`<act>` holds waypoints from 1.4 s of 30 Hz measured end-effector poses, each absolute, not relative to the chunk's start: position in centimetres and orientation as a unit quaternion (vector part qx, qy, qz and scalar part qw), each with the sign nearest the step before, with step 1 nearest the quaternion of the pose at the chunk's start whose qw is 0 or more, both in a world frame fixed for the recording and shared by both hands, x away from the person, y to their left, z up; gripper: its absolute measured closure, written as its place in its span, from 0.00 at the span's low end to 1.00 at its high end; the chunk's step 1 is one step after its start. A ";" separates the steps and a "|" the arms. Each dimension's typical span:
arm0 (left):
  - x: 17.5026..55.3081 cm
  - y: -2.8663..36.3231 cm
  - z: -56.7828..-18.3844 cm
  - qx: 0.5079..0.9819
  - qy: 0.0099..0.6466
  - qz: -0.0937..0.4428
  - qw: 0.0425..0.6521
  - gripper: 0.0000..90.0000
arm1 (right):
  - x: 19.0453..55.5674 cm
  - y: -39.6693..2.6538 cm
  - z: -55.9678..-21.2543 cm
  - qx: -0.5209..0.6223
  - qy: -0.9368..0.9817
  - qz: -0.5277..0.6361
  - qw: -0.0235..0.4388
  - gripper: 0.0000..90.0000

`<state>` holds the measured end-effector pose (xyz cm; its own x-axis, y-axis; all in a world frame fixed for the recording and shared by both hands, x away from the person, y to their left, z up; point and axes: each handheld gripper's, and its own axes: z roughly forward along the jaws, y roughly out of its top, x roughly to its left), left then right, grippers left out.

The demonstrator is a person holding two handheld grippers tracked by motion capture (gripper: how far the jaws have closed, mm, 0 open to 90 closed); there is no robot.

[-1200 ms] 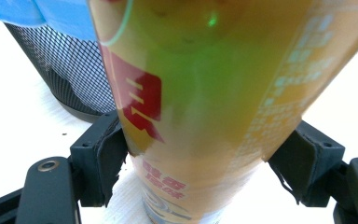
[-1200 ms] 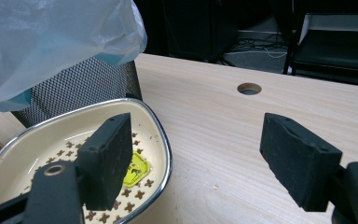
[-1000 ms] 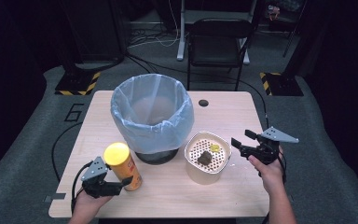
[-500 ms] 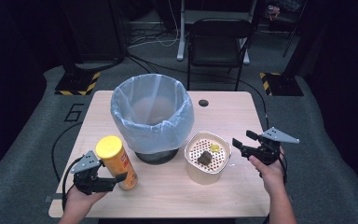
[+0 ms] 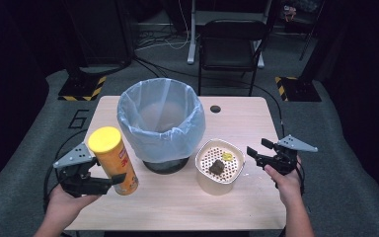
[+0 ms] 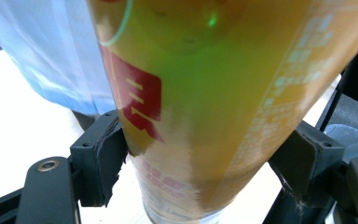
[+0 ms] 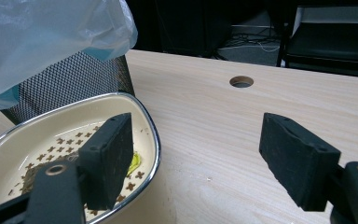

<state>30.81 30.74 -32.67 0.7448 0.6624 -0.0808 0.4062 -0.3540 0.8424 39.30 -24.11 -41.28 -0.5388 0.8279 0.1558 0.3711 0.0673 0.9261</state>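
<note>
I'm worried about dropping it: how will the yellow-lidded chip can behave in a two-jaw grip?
The chip can is round and glossy, so it may slip or twist between the left gripper pads. Tall and narrow, it probably tips easily when set down, and would roll if it fell.

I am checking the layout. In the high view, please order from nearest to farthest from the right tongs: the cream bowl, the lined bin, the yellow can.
1. cream bowl, just left of the right tongs.
2. lined bin, behind the bowl, table centre.
3. yellow can, far left, gripped by the left tongs.
</note>
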 end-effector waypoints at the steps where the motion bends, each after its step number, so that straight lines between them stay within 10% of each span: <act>1: 30.7 30.8 -31.8 0.810 0.329 0.142 0.464 0.27 | 39.3 -24.1 -41.3 0.430 0.698 0.531 0.216 0.28; 42: 38.5 25.7 -16.9 0.814 0.322 0.122 0.468 0.27 | 39.7 -24.7 -42.1 0.443 0.695 0.525 0.213 0.28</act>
<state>38.51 25.69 -16.89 0.7628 0.6385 -0.1024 0.4097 -0.3547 0.8404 39.65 -24.67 -42.11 -0.5156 0.8401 0.1687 0.3924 0.0564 0.9181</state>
